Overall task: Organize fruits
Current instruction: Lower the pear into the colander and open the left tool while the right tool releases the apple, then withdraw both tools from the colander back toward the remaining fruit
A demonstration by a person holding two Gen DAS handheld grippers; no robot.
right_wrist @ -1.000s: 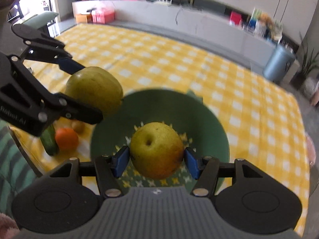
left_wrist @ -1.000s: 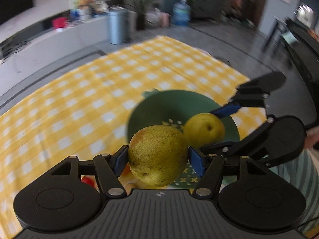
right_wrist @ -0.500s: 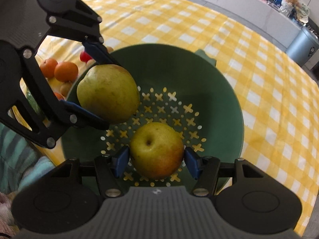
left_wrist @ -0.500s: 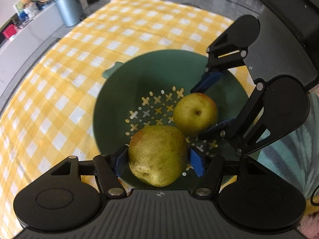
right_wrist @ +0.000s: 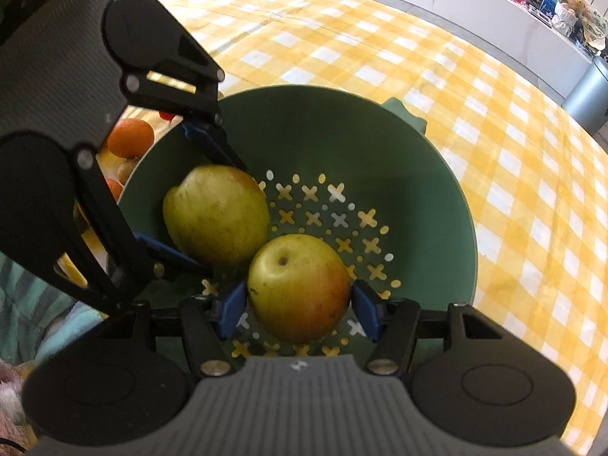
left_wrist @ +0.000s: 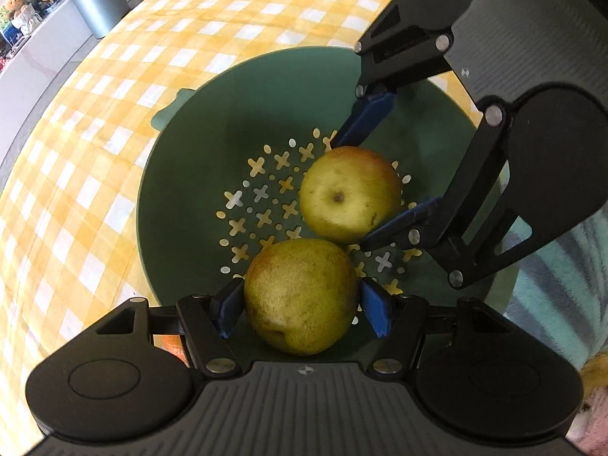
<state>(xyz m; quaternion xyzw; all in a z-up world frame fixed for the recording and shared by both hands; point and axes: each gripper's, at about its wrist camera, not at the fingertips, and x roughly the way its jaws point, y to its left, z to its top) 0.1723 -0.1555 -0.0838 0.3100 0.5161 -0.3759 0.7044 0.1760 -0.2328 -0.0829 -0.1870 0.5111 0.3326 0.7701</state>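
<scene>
A green colander (left_wrist: 182, 190) stands on the yellow checked tablecloth (left_wrist: 114, 114). My left gripper (left_wrist: 300, 300) is shut on a speckled yellow-green pear (left_wrist: 300, 292) and holds it low inside the bowl. My right gripper (right_wrist: 298, 304) is shut on a rounder yellow-green apple (right_wrist: 300, 285) with a red blush, also low over the colander's (right_wrist: 437, 209) perforated bottom. The two fruits sit side by side and almost touch. In each wrist view the other gripper reaches in from the side: the right gripper (left_wrist: 353, 193) with the apple (left_wrist: 349, 193), the left gripper (right_wrist: 212, 212) with the pear (right_wrist: 216, 216).
Oranges (right_wrist: 130, 136) and other small fruits lie on the cloth just outside the colander's left rim. A grey bin (right_wrist: 589, 91) and a long counter stand beyond the table. A person's teal striped clothing (left_wrist: 562, 266) is at the table's near edge.
Both grippers have come down with their fruits from above the colander into its bowl and tilted steeply downward. The pear and the apple have drawn close together. Both grips held.
</scene>
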